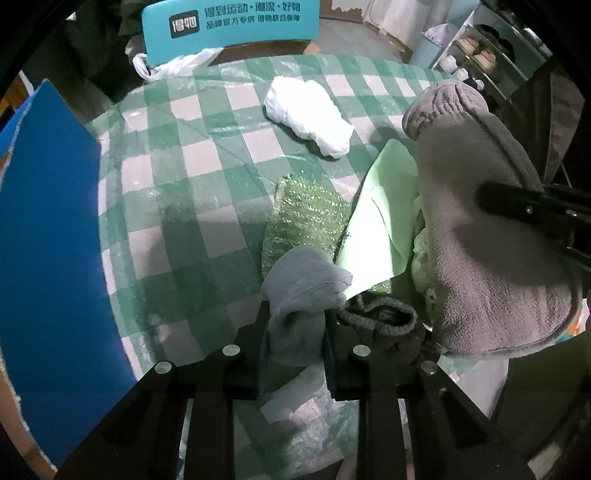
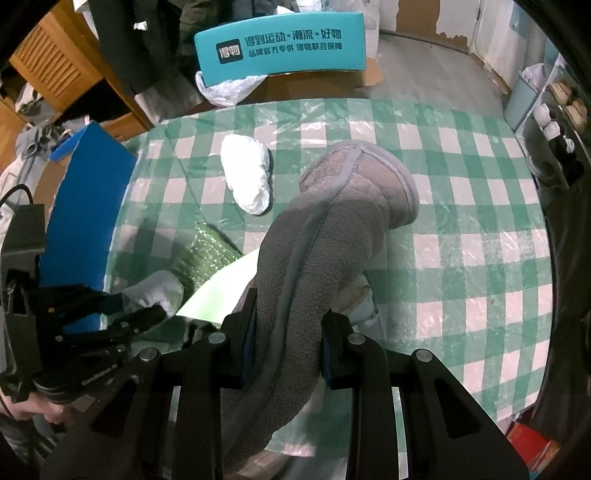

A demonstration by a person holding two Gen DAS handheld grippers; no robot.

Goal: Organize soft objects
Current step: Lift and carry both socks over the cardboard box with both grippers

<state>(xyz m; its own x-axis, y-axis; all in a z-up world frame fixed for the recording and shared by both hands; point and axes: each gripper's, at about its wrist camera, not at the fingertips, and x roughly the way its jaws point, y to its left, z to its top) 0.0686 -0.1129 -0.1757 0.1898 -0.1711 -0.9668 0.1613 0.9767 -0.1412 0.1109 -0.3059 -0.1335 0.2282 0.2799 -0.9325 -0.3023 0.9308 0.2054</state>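
My left gripper (image 1: 297, 325) is shut on a light grey sock (image 1: 303, 288) and holds it over the near edge of the checked table (image 1: 207, 173). It also shows in the right wrist view (image 2: 147, 301), with the sock (image 2: 159, 288) in it. My right gripper (image 2: 286, 343) is shut on a grey fleece slipper (image 2: 332, 236) and holds it up above the table; the slipper (image 1: 487, 229) fills the right of the left wrist view. A white bundle (image 1: 310, 118) lies at the table's far middle. A dark knitted item (image 1: 384, 325) lies beside the left gripper.
A sparkly green cloth (image 1: 306, 210) and a pale green sheet (image 1: 384, 218) lie near the sock. A blue board (image 1: 48, 240) stands at the table's left edge. A teal chair back (image 1: 229, 22) stands behind the table. Shelves (image 1: 491, 48) stand at the far right.
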